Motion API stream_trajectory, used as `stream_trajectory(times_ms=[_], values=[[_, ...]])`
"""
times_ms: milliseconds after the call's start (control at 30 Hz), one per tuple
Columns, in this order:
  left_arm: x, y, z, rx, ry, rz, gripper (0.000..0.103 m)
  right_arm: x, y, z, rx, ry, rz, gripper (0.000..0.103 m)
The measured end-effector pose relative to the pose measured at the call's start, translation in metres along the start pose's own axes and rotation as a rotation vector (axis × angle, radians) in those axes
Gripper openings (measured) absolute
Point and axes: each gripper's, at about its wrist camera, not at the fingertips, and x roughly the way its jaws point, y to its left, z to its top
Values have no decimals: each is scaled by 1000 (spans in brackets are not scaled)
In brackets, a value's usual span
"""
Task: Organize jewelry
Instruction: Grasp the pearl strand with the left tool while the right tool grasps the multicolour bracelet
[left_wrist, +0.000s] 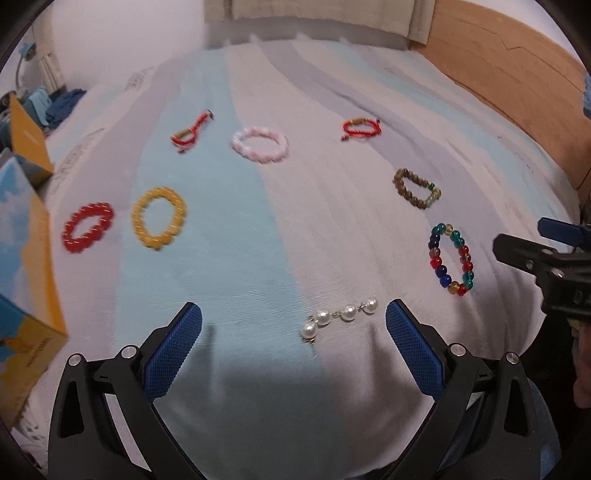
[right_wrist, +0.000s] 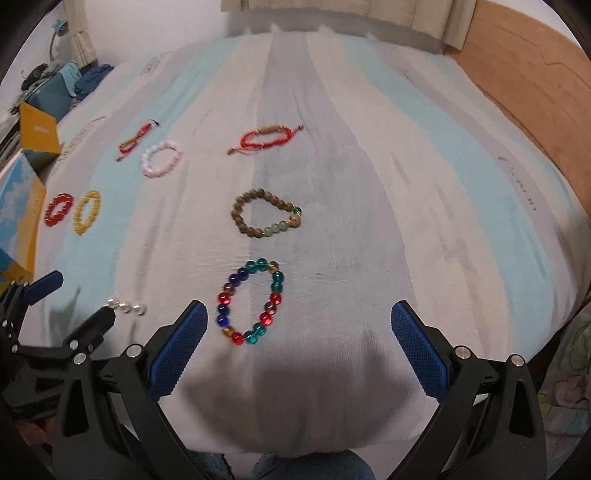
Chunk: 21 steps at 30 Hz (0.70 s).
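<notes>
We're hovering both tools over the bed (right_wrist: 369, 184) right now, jewelry lying all over the striped sheet. Our left hand-held gripper (left_wrist: 293, 321) is sitting spread wide with nothing in it, and the pearl piece (left_wrist: 338, 319) is lying on the sheet between its blue fingertips, closer to the right one. Our right hand-held gripper (right_wrist: 299, 319) is spread wide and empty too, with the multicolored bead bracelet (right_wrist: 251, 301) lying between its fingertips, nearer the left one. Beyond that bracelet the brown bead bracelet (right_wrist: 266, 214) is lying, and farther still a red cord bracelet (right_wrist: 266, 138). Way off to its left, the pink bracelet (right_wrist: 162, 158), yellow bracelet (right_wrist: 86, 211) and red bead bracelet (right_wrist: 58, 209) are sitting near a blue and orange box (left_wrist: 26, 280).
</notes>
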Motion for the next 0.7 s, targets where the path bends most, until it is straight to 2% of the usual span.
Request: stream_trajectory(times_ms=[233,400,600,667,700], values=[[29,-7,1,21,42,-44,90,32,-7,5,21,54,1,94],[33,-14,-2,55,33,-37,84,50,-9,4,30,98,17,83],[31,-18,-2,78,31,-35,63,58,-9,-2,38,108,29,76],[29,-19,-2,75,29,-48,49,57,-8,-3,34,106,39,70],[29,-19,-2,75,32,-53,45,57,-8,-4,30,106,41,67]])
